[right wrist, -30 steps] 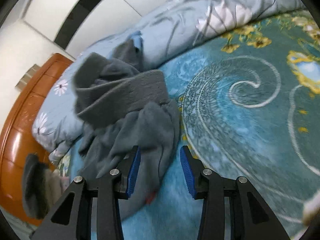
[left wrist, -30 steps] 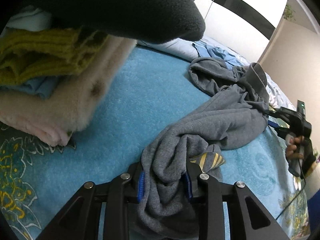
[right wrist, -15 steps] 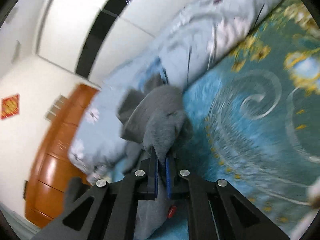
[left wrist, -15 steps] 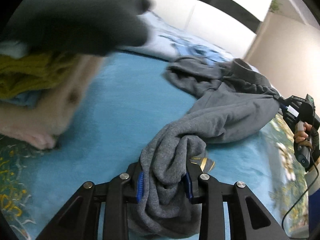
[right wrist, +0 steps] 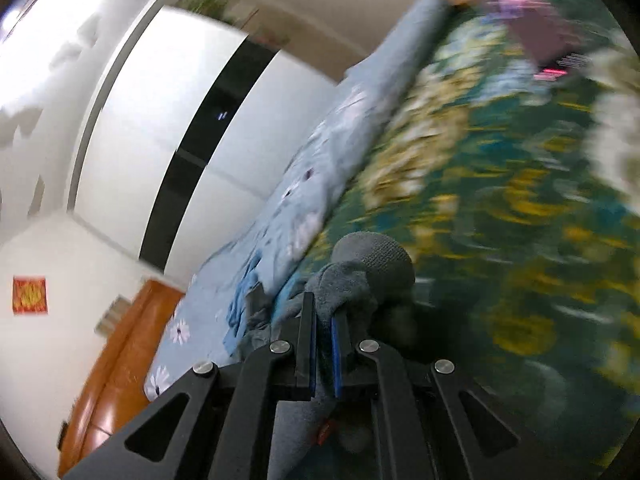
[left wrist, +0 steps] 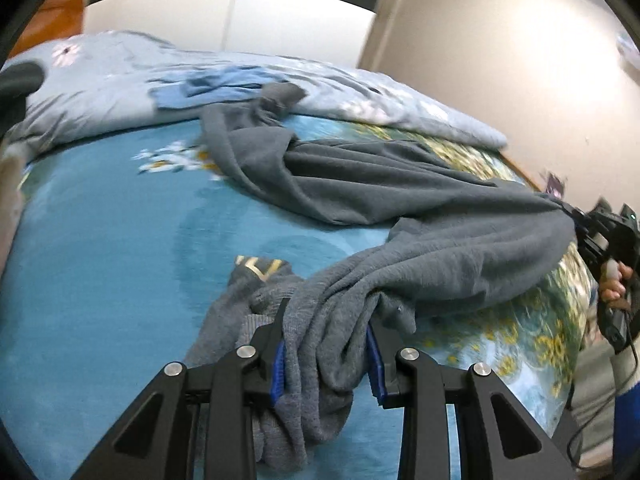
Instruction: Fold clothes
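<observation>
A grey sweatshirt (left wrist: 400,200) lies stretched across the blue bed blanket (left wrist: 100,260). My left gripper (left wrist: 326,344) is shut on a bunched end of it near the front of the bed. My right gripper (right wrist: 323,332) is shut on the other end of the grey sweatshirt (right wrist: 368,264); in the left wrist view it shows at the far right (left wrist: 596,232), held by a hand, with the fabric pulled taut between the two. A yellow-striped patch (left wrist: 260,266) shows on the fabric by my left fingers.
A pale floral duvet (left wrist: 120,80) with a blue garment (left wrist: 208,88) on it lies along the back of the bed. A wooden headboard (right wrist: 120,360) stands at the left. White wardrobe doors (right wrist: 180,120) line the wall.
My right gripper closed on the sweatshirt and pulled it up and to the right. My left gripper swung right, away from the stack of folded clothes, which has left its view.
</observation>
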Demonstrator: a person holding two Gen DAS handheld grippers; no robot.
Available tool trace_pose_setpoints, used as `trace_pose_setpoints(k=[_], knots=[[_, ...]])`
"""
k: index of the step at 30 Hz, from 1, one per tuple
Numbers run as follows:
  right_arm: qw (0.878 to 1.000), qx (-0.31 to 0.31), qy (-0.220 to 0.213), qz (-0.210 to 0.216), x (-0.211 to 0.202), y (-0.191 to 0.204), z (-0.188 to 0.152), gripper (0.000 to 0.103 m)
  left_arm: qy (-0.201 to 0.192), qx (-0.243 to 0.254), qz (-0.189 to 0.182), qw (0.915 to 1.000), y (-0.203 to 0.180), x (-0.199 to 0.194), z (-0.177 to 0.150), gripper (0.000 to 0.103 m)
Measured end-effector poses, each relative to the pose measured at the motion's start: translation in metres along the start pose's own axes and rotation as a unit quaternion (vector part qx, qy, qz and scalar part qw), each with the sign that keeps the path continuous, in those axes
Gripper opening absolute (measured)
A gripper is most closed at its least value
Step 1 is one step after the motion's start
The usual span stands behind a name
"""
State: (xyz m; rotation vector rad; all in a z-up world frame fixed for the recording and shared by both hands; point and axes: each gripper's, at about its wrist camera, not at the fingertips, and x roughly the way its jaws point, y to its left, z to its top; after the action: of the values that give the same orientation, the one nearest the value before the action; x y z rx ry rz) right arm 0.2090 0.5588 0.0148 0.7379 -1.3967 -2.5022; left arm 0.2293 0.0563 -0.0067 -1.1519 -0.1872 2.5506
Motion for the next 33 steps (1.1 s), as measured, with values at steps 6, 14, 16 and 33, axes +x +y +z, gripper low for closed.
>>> trace_pose_setpoints(k=[6, 14, 16, 33], knots=[[0.998, 0.044, -0.038, -0.004, -0.058, -0.061, -0.02, 0.006, 0.019, 0.012, -0.014, 0.9997, -0.023, 0.007, 0.001, 0.034], [0.999, 0.019, -0.012, -0.038, -0.049, -0.07, -0.025, 0.006, 0.04, -0.03, -0.052, 0.9974, -0.007, 0.004, 0.017, 0.037], [0.999, -0.005, -0.004, -0.052, -0.048, -0.064, -0.022, 0.006, 0.048, -0.025, -0.068, 0.9962, -0.005, 0.004, 0.018, 0.039], [0.994, -0.075, 0.05, -0.06, -0.032, -0.067, -0.007, 0.009, -0.024, -0.01, 0.006, 0.9996, 0.024, 0.019, 0.128, 0.077]])
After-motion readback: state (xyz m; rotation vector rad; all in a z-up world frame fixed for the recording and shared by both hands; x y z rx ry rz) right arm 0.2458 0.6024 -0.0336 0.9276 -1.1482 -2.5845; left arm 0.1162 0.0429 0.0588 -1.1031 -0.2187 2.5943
